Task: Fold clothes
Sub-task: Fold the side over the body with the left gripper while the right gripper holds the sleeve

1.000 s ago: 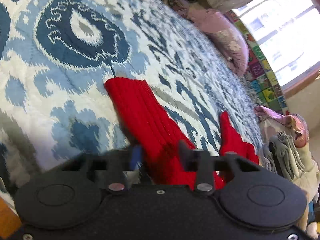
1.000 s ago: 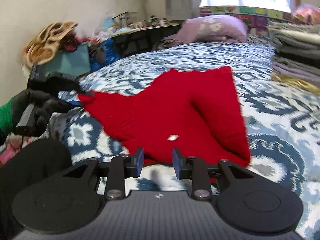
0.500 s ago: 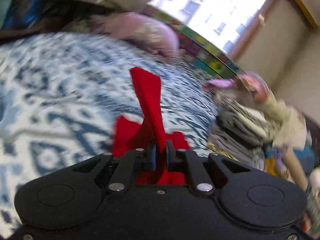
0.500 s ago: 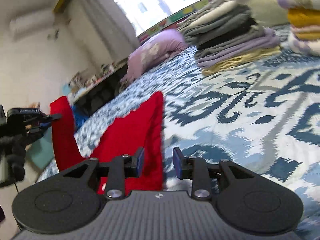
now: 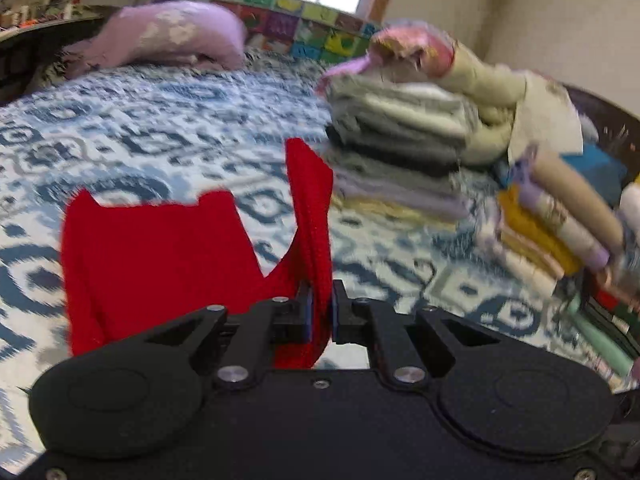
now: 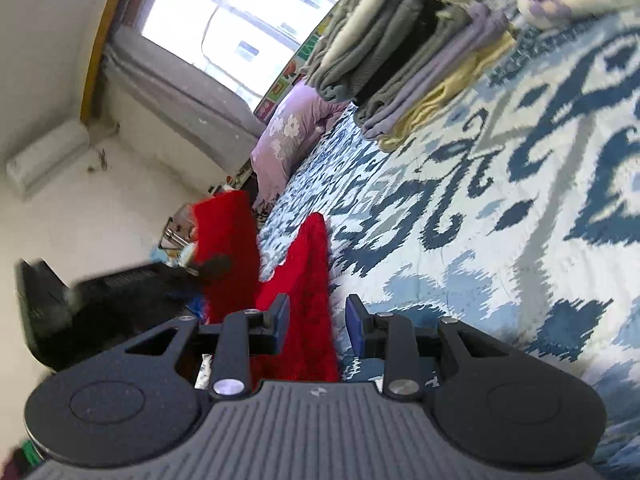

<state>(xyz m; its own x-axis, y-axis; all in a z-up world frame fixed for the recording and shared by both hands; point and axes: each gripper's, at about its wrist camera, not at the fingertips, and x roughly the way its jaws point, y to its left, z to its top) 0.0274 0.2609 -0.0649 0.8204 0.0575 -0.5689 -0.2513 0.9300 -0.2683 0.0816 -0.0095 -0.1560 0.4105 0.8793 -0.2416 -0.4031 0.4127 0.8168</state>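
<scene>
A red knitted garment (image 5: 160, 256) lies on the blue and white patterned bedspread (image 5: 152, 136). My left gripper (image 5: 320, 312) is shut on one red sleeve, which stands up between its jaws. In the right wrist view the same garment (image 6: 308, 280) lies in front of my right gripper (image 6: 318, 324), which is open with the red cloth edge between its jaws. The left gripper (image 6: 212, 266) shows there blurred, holding the raised sleeve.
A stack of folded clothes (image 5: 404, 140) stands on the bed to the right, with a second pile (image 5: 560, 224) beside it. A purple pillow (image 5: 172, 36) lies at the head of the bed under the window. The stack also shows in the right wrist view (image 6: 400, 48).
My left gripper has closed on the red sleeve and lifted it, swinging toward the folded stacks. My right gripper has tilted and moved to the garment's edge, still open.
</scene>
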